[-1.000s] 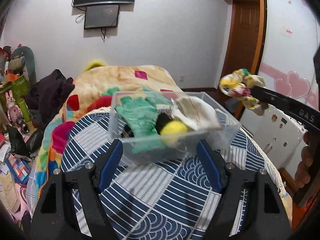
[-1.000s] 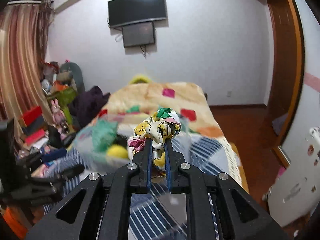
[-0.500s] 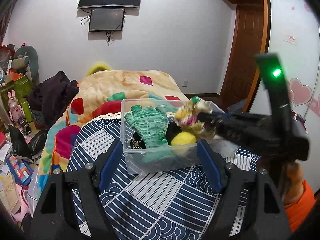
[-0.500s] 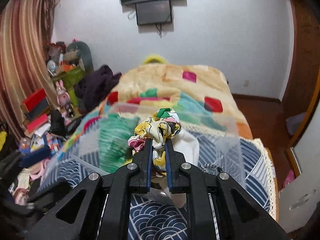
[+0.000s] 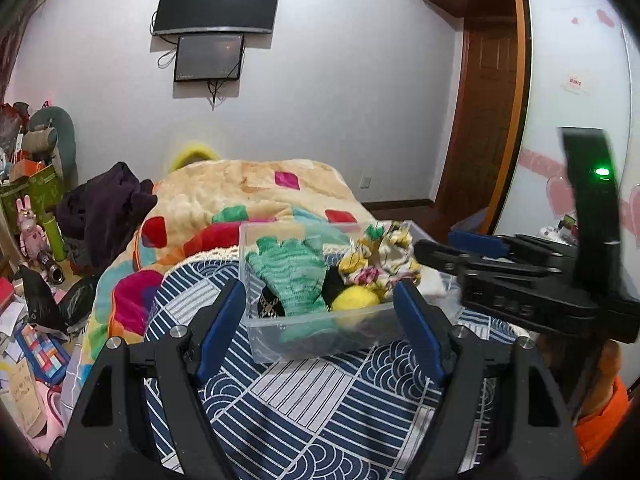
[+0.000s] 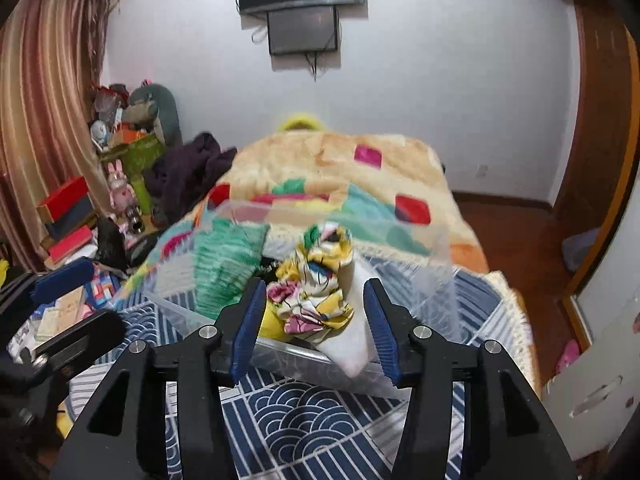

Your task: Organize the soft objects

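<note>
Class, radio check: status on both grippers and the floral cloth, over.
Both grippers open: left, right. Floral cloth released, lying in the clear bin atop other items. Nothing blocking.

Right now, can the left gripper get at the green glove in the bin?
Probably yes. The left gripper is open and faces the clear bin; the green glove lies uncovered on top at the bin's left. Only the near wall stands between them, so it would likely go in over the rim.

white wall (image 5: 340, 92) | wall TV (image 5: 216, 4) | wooden door (image 5: 480, 120) | striped curtain (image 6: 44, 120)
</note>
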The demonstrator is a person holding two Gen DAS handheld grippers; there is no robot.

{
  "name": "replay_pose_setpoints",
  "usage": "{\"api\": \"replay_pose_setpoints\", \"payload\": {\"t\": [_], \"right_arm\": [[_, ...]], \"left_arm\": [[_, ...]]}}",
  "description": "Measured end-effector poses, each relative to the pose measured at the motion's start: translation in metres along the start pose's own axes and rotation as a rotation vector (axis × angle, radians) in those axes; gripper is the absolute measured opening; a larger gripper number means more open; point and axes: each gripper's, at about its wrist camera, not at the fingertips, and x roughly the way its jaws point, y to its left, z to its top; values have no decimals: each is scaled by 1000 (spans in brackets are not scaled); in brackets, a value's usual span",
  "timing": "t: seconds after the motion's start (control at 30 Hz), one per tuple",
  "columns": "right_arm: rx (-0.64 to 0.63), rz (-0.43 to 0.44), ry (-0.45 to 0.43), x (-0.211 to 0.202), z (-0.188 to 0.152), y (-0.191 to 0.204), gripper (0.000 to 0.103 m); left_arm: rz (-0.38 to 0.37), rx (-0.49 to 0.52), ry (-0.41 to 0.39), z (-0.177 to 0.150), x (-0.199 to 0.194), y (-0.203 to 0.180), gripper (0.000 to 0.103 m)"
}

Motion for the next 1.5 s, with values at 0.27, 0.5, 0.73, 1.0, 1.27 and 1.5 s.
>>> {"api": "replay_pose_setpoints", "payload": {"t": [0.27, 0.5, 0.73, 1.0, 1.27, 1.5], "right_arm": [[12, -4, -163, -69, 11, -1, 60], [-6, -16, -266, -106, 13, 8, 78], [-15, -19, -318, -118, 12, 16, 90], [-11, -29, -349, -121, 1, 22, 103], [-2, -26, -351, -122, -2, 20, 103], [21, -26, -354, -125, -4, 16, 103]], "left_arm": [[-20, 21, -82, 19, -33, -7, 76], [-44, 31, -162, 35, -69, -13, 81], [-23, 47, -227, 41, -94, -18, 102], [-12, 47, -232, 39, -101, -20, 103], [-14, 47, -229, 40, -99, -21, 103], [-14, 47, -228, 40, -99, -21, 103]]}}
